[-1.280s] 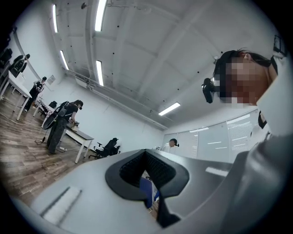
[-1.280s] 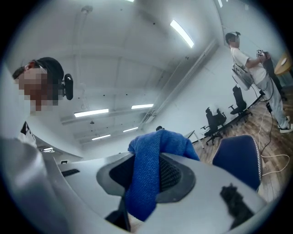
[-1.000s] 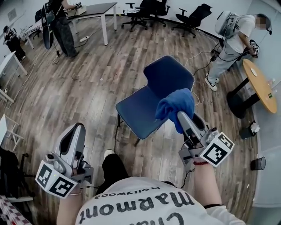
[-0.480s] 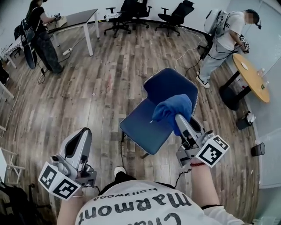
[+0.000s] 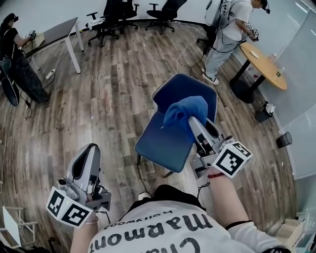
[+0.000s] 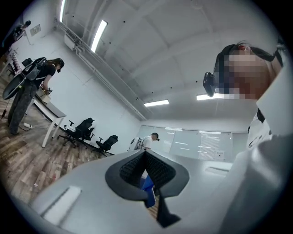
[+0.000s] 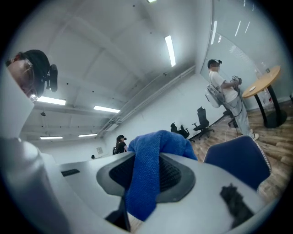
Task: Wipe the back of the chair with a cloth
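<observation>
Blue cloth (image 5: 185, 109) clamped in right hand-held gripper (image 5: 191, 121), beside chair back (image 5: 183, 86), left hand-held gripper (image 5: 91, 149) closed

The chair (image 5: 173, 133) is seen from the head, steeply from above. Each gripper view is set close behind its own jaws and tilted upward. Chair and cloth (image 5: 185, 111) are shared with the right gripper view; the blue sliver in the left gripper view is possibly the chair.

Wood-plank floor (image 5: 98, 99) throughout. Beyond the right gripper (image 5: 191, 120), up and to its right — round wooden table (image 5: 269, 62), standing person (image 5: 234, 29) just beside it. Small black bin (image 5: 284, 140) well to that gripper's right. Far ahead of the left gripper (image 5: 89, 149): grey desk (image 5: 57, 30), black office chairs (image 5: 116, 12) — second person (image 5: 17, 64) far left.
</observation>
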### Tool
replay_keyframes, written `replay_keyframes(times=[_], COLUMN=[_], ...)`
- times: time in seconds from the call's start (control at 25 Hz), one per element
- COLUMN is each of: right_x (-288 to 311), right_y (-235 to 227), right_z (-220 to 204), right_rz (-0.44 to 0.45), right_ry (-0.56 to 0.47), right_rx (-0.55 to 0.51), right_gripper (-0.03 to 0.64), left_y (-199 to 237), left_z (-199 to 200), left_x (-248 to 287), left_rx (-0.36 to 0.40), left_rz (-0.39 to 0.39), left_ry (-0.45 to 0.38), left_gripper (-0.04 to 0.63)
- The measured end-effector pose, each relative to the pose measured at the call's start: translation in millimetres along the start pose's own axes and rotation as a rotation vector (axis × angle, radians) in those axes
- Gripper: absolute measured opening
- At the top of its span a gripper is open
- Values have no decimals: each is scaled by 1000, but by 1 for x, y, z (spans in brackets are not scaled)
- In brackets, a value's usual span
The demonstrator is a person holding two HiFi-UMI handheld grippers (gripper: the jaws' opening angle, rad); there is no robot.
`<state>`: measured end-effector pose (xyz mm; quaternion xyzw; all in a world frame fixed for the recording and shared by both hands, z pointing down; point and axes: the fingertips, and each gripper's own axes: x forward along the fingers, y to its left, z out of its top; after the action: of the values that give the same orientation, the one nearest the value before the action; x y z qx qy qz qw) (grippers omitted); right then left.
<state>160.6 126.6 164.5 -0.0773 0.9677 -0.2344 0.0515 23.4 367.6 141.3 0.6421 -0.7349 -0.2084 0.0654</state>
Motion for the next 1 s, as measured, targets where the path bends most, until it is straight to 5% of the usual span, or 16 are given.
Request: replay_keyframes(times=[0.24,0.76,1.0], right_x=[18,51,71], right_y=[0,-51,-76], right_z=[-1,-22,-27], right_rz=[-46,-195,-230], right_ry=[-7,-23,-7], right_rx=[-18,27,15], right_gripper=[129,129,129], left_y=[22,45,52], left_z=[-5,-36,-64], left_x=[24,111,167], left_rx=[-36,20,61], left_rz=[-62,-237,-257], left_ry=[17,183,291], left_gripper=[8,9,9])
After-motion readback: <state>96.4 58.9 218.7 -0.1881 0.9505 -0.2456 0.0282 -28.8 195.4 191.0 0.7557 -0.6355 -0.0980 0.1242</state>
